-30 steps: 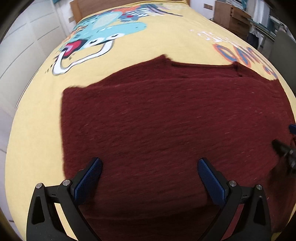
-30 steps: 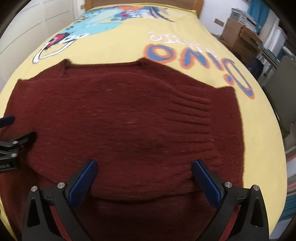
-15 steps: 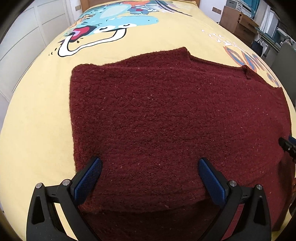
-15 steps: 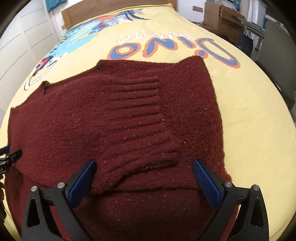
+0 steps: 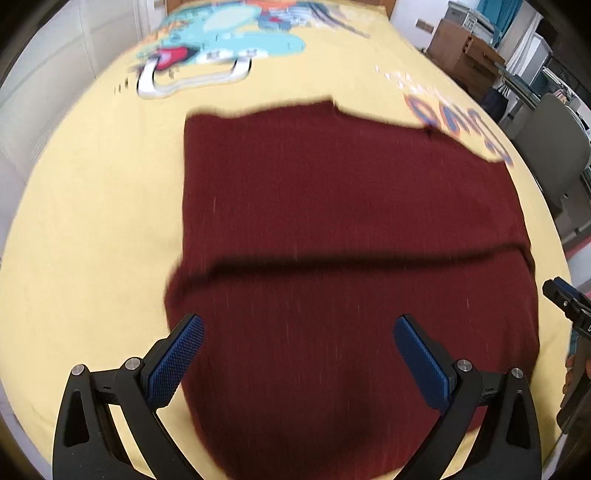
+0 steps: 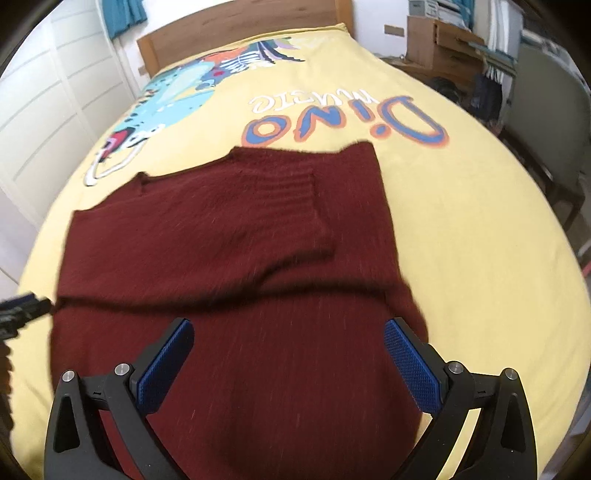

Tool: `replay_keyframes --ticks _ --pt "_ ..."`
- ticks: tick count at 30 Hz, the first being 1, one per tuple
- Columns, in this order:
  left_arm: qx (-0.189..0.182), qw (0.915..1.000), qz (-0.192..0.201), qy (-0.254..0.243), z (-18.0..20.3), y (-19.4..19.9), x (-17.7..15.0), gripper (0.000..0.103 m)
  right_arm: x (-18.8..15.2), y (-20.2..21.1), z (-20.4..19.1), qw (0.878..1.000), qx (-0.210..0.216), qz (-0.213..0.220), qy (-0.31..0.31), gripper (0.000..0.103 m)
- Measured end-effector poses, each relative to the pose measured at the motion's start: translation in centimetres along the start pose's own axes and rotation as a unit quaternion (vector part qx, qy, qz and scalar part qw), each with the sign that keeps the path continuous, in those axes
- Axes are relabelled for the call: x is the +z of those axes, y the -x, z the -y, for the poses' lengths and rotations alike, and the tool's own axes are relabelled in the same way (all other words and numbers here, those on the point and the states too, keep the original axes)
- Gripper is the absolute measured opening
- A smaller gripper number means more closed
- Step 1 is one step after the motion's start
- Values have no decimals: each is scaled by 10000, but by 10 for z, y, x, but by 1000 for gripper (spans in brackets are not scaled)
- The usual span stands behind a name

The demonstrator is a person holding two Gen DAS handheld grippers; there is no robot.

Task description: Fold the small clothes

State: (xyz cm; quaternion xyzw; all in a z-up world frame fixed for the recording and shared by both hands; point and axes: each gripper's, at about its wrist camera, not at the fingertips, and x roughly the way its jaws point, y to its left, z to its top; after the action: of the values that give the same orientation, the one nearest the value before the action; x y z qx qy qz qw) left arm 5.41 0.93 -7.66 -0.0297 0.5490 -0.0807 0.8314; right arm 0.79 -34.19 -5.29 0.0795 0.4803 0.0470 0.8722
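A dark red knit sweater (image 5: 351,206) lies flat on a yellow bedspread (image 5: 92,221), its sleeves folded in over the body; a ribbed sleeve cuff (image 6: 291,192) shows in the right wrist view. A fold edge (image 5: 369,258) runs across its width. My left gripper (image 5: 299,350) hovers open over the sweater's near left part, nothing between its blue pads. My right gripper (image 6: 288,354) hovers open over the sweater (image 6: 221,240) at its near right part. Each gripper's tip shows at the edge of the other's view, the right gripper (image 5: 565,302) and the left gripper (image 6: 22,314).
The bedspread (image 6: 461,221) carries a cartoon dinosaur print (image 5: 221,48) and "Dino" lettering (image 6: 347,118). A wooden headboard (image 6: 240,29) stands at the far end. White cupboard doors (image 6: 44,122) line the left; cardboard boxes (image 6: 443,40) and a grey chair (image 5: 554,147) stand at the right.
Both grippers have pulled back toward the near edge and stay open. More of the sweater's near part and a fold line across it now show.
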Motion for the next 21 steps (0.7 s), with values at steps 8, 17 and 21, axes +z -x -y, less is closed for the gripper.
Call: replay_keyframes --ticks 8,17,21 --pt "295 9978 -594 34 -12 -4 -68 102 -70 12 22 9959 -288 -853 -14 103" --pt "157 9887 -1408 482 -19 -43 -115 102 -106 -11 40 9879 -352 -1486 -274 103" --pt "174 9889 -1448 269 -6 -47 -117 100 -109 -31 30 9809 -315 -1917 -79 103"
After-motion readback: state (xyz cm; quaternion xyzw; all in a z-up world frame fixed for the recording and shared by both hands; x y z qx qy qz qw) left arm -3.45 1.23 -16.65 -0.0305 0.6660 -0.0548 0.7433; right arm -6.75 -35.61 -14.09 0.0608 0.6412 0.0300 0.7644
